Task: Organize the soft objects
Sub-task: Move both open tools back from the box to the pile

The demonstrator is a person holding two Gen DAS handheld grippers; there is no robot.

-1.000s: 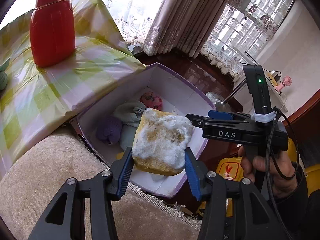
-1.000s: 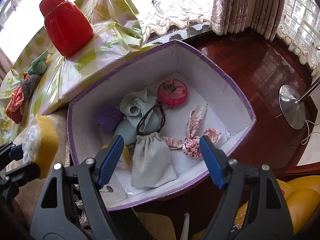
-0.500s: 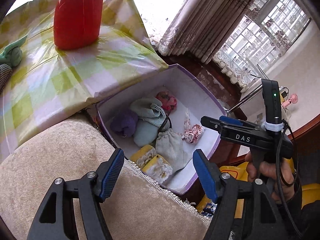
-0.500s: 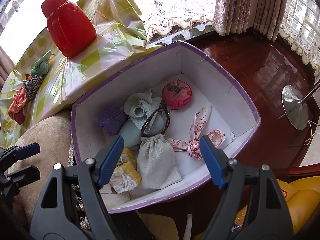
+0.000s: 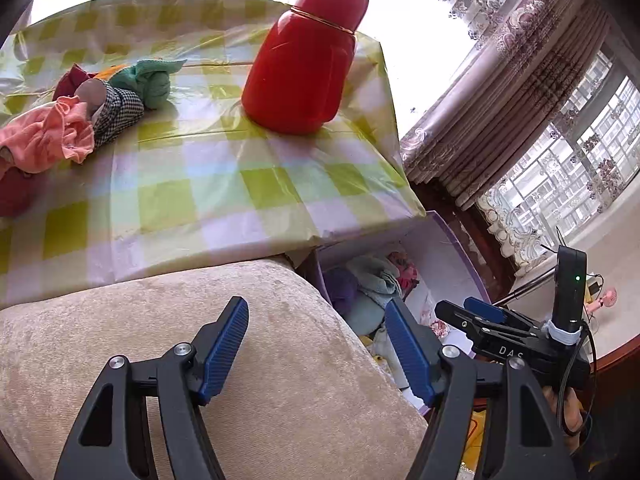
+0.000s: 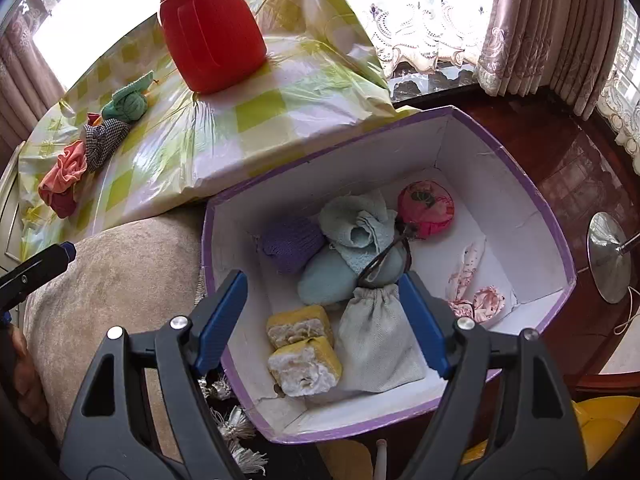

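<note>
Presently, item one: the left gripper (image 5: pixel 316 354), jaws spread wide with nothing between them, having just been opening. It hung over the beige cushion (image 5: pixel 200 360), facing the worktop (image 5: pixel 208 200) with its green-checked cover.

Item two: the remaining soft things, a row on the worktop's far left: pink cloth (image 5: pixel 48 140), checked cloth (image 5: pixel 116 110), green knotted cloth (image 5: pixel 154 82). They lay up and to the left of the left gripper, well apart from it. The row's long axis ran slantwise, from the pink end, nearest the gripper, up and to the right to the green end, which pointed toward the red bottle (image 5: pixel 304 56). The left hand looked the nearer one for the next pick.

Item three: the right gripper (image 6: pixel 320 320), likewise wide and empty, hovered above the purple-edged box (image 6: pixel 552 216).

Item four: things already in the box: yellow sponge (image 6: pixel 304 350), grey pouch (image 6: pixel 376 336), pale blue cloths (image 6: pixel 352 224), purple knit (image 6: pixel 292 242).
</note>
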